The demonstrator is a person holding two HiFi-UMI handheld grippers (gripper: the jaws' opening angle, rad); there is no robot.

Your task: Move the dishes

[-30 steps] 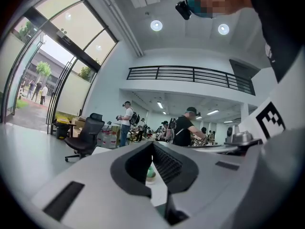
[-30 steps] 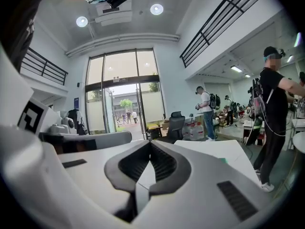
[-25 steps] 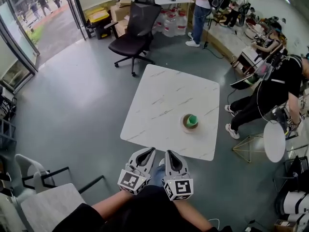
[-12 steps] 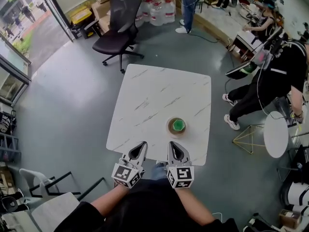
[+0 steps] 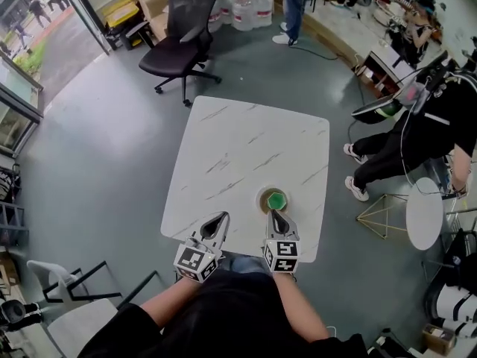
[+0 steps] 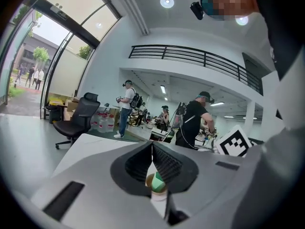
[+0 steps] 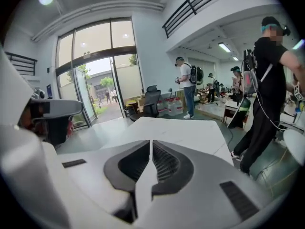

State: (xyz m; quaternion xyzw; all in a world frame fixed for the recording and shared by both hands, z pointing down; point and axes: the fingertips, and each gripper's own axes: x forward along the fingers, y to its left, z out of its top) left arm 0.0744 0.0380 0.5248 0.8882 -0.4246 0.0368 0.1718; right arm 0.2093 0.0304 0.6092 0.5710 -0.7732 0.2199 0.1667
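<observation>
Round brown dish [image 5: 262, 198] holding a green cup [image 5: 276, 199] sits on the white marble table [image 5: 238, 140], toward its 5 o'clock corner. Right gripper [image 5: 274, 213] — jaws pressed together, empty — points at it from 6 o'clock. Left gripper [image 5: 223, 217], likewise closed on nothing, hangs at the dish's 8 o'clock.

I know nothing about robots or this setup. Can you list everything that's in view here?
Table: one, white marbled, mid-floor.
Dish: one, brown, near the table's near right edge.
Cup: one, green, on the dish.
Office chair: one, black, beyond the table.
Water jugs: several, clear, far side.
Side table: one, white, round, right.
People: several; one in black right of the table.
Left gripper: one, grey, shut, empty, over the table's near edge.
Right gripper: one, grey, shut, empty, tip close to the dish.
</observation>
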